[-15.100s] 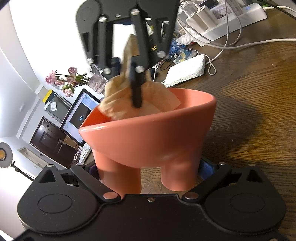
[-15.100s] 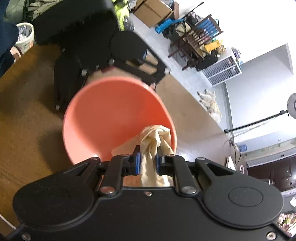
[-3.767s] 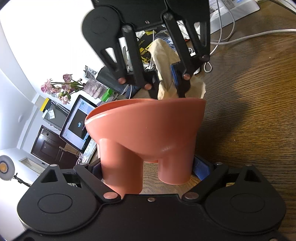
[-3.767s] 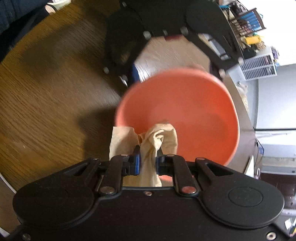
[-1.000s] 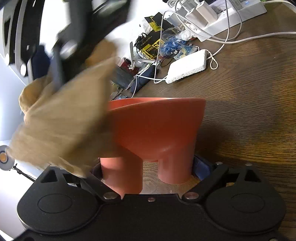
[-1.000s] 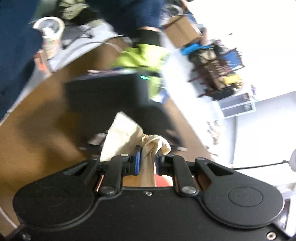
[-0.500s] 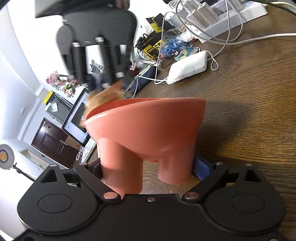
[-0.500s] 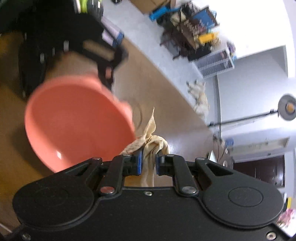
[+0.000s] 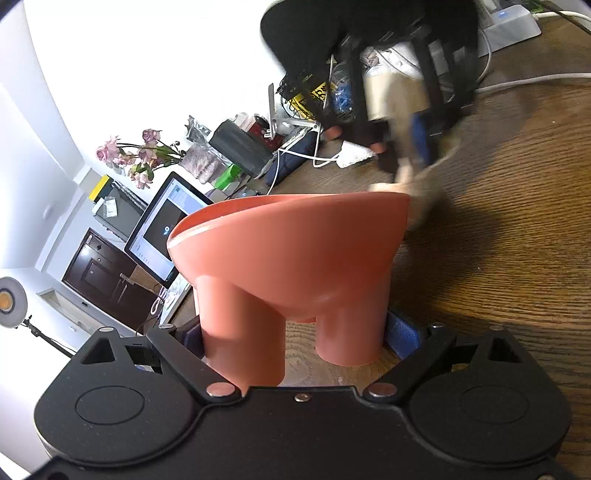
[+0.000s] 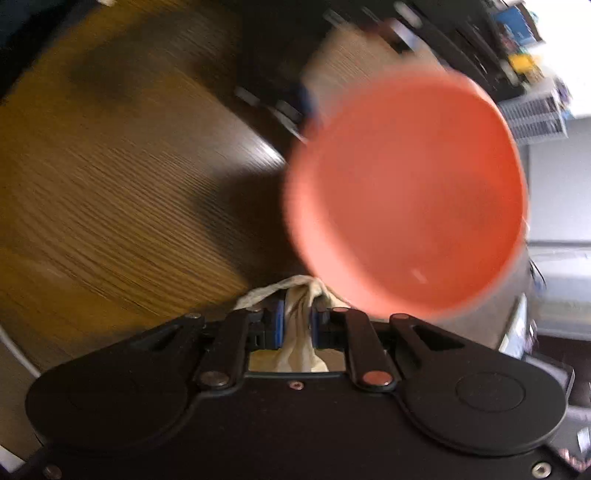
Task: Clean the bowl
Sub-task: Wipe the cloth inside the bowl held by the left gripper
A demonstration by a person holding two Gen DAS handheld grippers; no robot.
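Your left gripper [image 9: 295,343] has its blue-padded fingers [image 9: 402,334] clamped on the two stubby legs of the orange bowl [image 9: 295,251], one pad against the outside of each leg, and the bowl sits tilted above the wooden table [image 9: 517,240] with its open mouth facing away from that camera. Over on the right wrist view, you're looking almost straight into that bowl [image 10: 406,199], blurred, its inside smooth and orange with a small bright glint near the lower rim.

Your right gripper [image 10: 295,325] is pinching a beige cloth [image 10: 297,332] tight between its blue pads, the fabric bunched in the narrow gap and spilling out past the tips just beside the bowl's near rim. I cannot tell whether cloth and rim are touching.

From the left wrist camera the right gripper [image 9: 410,140] shows as a dark smear beyond the bowl's far edge, the cloth [image 9: 424,184] trailing down next to the rim on the right side. Behind it along the table's edge you've got a monitor [image 9: 166,229], pink flowers [image 9: 129,155] and a power strip [image 9: 509,26] with white cables.
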